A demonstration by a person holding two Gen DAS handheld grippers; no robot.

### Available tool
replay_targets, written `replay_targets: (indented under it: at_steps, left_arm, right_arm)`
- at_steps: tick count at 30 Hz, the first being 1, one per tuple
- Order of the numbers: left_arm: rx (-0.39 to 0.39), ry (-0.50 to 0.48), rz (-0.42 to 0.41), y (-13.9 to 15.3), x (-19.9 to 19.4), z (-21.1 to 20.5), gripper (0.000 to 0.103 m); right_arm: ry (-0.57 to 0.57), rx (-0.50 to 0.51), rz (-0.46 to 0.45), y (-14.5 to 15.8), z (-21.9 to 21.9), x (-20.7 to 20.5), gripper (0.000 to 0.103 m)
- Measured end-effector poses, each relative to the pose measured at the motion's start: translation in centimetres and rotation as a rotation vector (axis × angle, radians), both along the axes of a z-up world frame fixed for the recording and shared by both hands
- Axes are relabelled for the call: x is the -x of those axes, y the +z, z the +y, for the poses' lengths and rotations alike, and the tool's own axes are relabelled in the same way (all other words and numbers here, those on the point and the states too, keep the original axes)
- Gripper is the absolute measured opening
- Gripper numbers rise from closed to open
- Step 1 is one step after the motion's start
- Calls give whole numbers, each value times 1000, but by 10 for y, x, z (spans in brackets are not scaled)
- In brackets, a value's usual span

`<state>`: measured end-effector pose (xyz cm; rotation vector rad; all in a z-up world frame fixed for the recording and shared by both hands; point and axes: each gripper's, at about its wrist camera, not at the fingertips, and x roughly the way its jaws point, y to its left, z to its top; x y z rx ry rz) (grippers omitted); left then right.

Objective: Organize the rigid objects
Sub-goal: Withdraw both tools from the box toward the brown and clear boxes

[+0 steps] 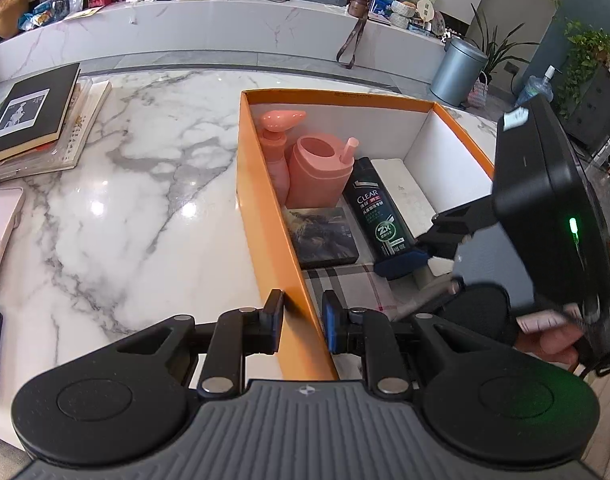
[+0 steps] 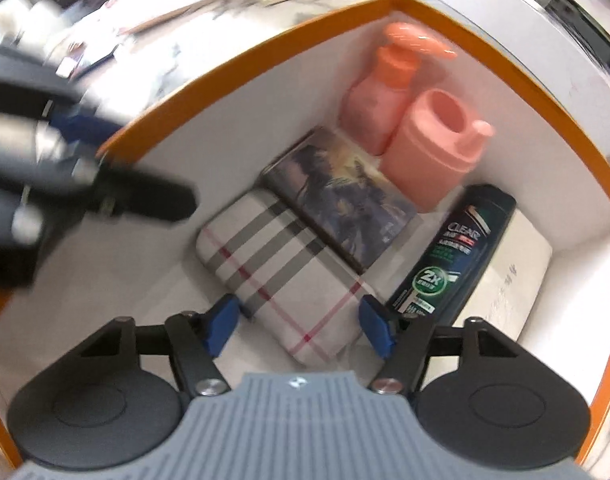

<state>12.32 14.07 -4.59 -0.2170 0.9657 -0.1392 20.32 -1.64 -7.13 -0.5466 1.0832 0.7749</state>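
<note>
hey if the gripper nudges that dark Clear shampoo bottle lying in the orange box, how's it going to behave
The Clear shampoo bottle lies flat, partly on a white box, so it probably won't tip. Its body looks flattened rather than round, so it would likely slide more than roll. The glossy plastic may be somewhat slippery between pads. It looks rigid; how full or heavy it is cannot be told.

Left gripper (image 1: 303, 322): black linkage arms, silver round screws at pivots, blue pads on fingertips (image 1: 331, 326), two black round discs at base, grey ribbed plate with small white mark between them.

Right gripper (image 2: 301, 326): same build seen in own view; black arms, silver screws, blue pads, grey ribbed plate. In left view, black boxy housing with green light and white label noted on it.

Hand (image 1: 553, 338): black strap or glove edge seen at wrist.
</note>
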Motion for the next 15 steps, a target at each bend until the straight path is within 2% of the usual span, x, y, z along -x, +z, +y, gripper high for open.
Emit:
replay_targets:
  at_steps: [4, 5, 11, 12, 15]
  left_arm:
    - [-4, 0, 3, 0, 0, -1, 23]
    - [-5, -1, 3, 1, 0, -1, 23]
    - [-21, 3, 8, 2, 1, -3, 22]
    - [-25, 6, 4, 3, 2, -4, 22]
    - [-47, 21, -31, 13, 9, -7, 22]
  right_arm:
    - [-82, -51, 2, 5, -5, -10, 60]
    - [-95, -57, 4, 10, -4, 2, 60]
    - [-84, -52, -55, 17, -12, -2, 55]
    - [-89, -61, -59, 13, -10, -15, 55]
    - [-135, -109, -74, 19, -23, -6, 55]
